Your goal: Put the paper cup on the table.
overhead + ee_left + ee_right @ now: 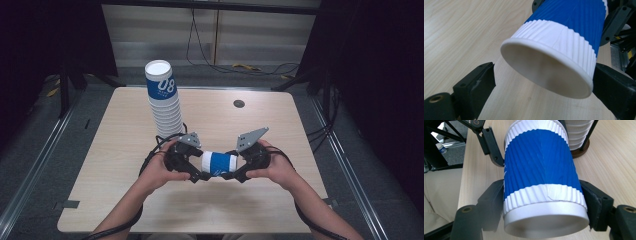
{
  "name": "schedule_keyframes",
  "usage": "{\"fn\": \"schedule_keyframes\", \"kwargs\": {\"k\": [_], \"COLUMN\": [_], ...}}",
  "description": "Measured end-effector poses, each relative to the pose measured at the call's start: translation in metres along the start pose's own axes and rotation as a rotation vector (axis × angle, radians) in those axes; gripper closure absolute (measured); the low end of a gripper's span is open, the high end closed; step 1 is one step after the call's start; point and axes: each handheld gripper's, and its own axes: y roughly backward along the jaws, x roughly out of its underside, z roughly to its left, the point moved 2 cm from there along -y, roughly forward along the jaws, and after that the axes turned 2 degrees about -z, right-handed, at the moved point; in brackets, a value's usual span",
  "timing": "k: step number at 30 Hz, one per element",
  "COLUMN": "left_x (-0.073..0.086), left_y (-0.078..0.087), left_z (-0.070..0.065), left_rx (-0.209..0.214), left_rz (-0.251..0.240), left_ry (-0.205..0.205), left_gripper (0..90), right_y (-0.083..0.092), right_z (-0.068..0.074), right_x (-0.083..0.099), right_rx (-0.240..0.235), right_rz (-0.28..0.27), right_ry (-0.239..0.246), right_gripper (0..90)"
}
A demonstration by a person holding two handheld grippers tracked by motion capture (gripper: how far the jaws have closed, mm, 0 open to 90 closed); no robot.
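A blue and white ribbed paper cup [218, 164] lies sideways above the table, held between both grippers. My right gripper [232, 172] is shut on its base end, and in the right gripper view both pads [496, 195] press the white band of the cup [539, 162]. My left gripper [200, 172] stands open around the rim end. In the left gripper view the cup [564, 32] has its mouth toward the camera. One jaw stands clear of the rim and the other lies close against it.
A tall stack of the same cups [162, 97] stands on a round wooden base [580, 151] just behind the left hand. The light wood table [125, 150] has a round cable hole [239, 103] at the back right. Cables lie on the floor beyond.
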Motion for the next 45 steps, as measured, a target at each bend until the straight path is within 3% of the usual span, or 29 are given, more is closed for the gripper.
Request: {"fn": "schedule_keyframes", "kwargs": {"k": [5, 16, 25, 32, 45], "left_x": [-0.0015, -0.002, -0.0018, -0.002, -0.0023], "left_y": [-0.0009, -0.001, -0.0015, -0.0031, -0.0008], "left_z": [0.0004, -0.0013, -0.0002, -0.001, -0.0017], "left_rx": [0.009, 0.027, 0.021, 0.049, 0.05], "left_rz": [0.003, -0.015, -0.018, -0.027, -0.006], "left_ry": [-0.027, 0.003, -0.003, 0.0, -0.012], "left_gripper": [7.0, 11.1, 6.4, 7.6, 10.5], "right_y": [-0.002, -0.001, -0.0022, -0.0023, -0.004], "right_z": [0.0007, 0.0, 0.0002, 0.0008, 0.0018], "right_x": [-0.0007, -0.0018, -0.0016, -0.0045, -0.0042], "right_rx": [-0.008, -0.006, -0.016, -0.028, -0.027], "right_rz": [0.001, -0.002, -0.009, -0.033, -0.025], "right_ry": [0.01, 0.014, 0.013, 0.012, 0.03], "right_gripper": [27.1, 27.1, 27.2, 27.2, 27.2]}}
